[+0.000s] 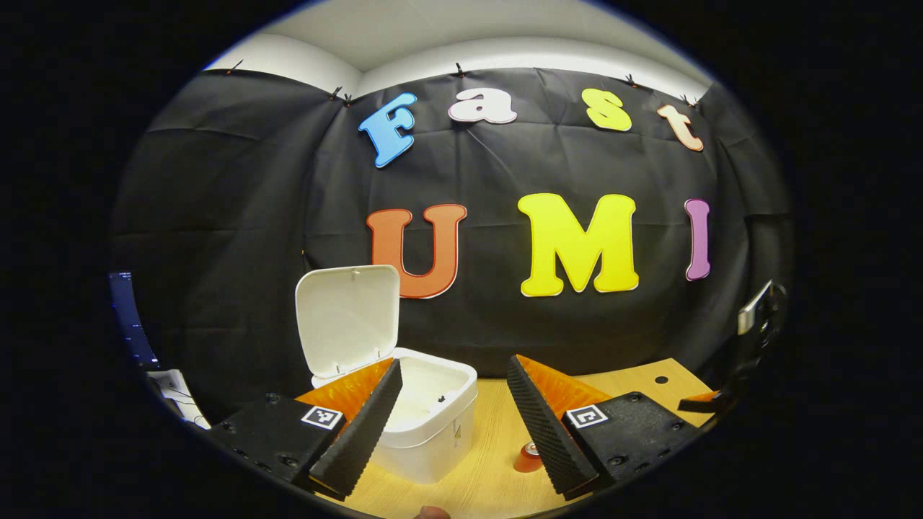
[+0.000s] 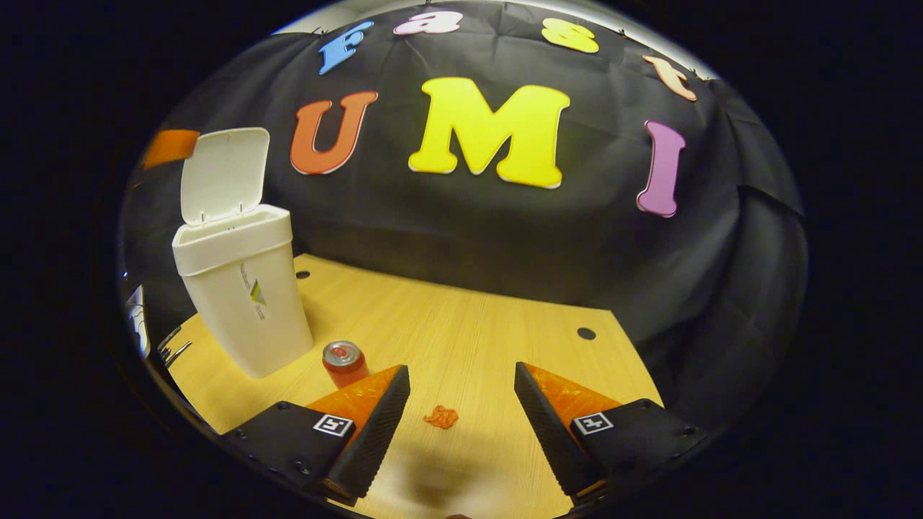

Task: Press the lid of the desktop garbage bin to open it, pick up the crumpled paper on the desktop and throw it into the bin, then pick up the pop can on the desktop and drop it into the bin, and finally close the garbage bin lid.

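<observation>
The white garbage bin stands on the wooden desk with its lid flipped up. In the left gripper view my left gripper hangs open above the bin's right rim, nothing between its fingers. The red pop can stands upright just right of the bin. A small orange crumpled paper lies on the desk. In the right gripper view my right gripper is open above the paper, which sits between its fingers and below them.
The desk has round cable holes near its back edge. The other gripper shows at the far right of the left gripper view. Black cloth walls the desk at the back and right.
</observation>
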The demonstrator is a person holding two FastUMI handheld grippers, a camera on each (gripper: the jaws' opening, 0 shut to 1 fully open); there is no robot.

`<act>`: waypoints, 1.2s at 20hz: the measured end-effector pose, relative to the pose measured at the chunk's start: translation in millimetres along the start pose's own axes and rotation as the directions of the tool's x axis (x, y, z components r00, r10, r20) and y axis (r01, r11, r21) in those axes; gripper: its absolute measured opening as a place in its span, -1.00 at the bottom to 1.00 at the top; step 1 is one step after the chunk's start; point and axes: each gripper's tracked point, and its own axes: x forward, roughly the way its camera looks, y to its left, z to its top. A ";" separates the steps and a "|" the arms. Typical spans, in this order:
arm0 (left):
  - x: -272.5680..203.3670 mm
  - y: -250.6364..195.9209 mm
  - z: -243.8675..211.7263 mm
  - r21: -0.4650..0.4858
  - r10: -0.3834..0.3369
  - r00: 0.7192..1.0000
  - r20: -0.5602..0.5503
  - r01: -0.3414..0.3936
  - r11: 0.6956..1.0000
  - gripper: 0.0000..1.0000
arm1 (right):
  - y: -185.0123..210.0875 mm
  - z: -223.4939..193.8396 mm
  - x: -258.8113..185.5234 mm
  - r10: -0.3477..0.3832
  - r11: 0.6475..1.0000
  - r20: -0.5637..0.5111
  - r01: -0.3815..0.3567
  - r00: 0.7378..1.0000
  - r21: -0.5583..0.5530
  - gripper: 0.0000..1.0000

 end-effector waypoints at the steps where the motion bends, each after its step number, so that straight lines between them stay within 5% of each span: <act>1: -0.3 -0.9 -0.1 -0.001 -0.002 1.000 -0.001 0.002 1.000 0.92 | 2.1 -13.6 9.2 0.002 1.000 -0.068 -0.002 0.998 -0.002 0.89; 12: 6.5 -3.1 -1.4 0.011 -0.035 0.999 -0.016 0.035 0.999 0.93 | 25.4 -100.0 92.1 0.072 0.997 -0.461 -0.053 0.885 0.056 0.93; 17: 10.6 -5.2 -3.5 0.011 -0.041 0.999 -0.029 0.042 0.999 0.93 | 25.7 -133.3 110.4 0.102 0.989 -0.623 -0.014 0.776 0.145 0.97; 23: 12.2 -3.6 -9.2 -0.005 -0.036 0.998 -0.052 0.036 0.999 0.93 | 21.2 -144.1 121.4 0.095 0.990 -0.658 -0.005 0.747 0.138 0.92; 24: 12.0 -3.4 -9.6 -0.003 -0.033 0.998 -0.054 0.033 0.999 0.93 | 16.5 -140.4 124.4 0.087 0.992 -0.643 -0.005 0.761 0.128 0.87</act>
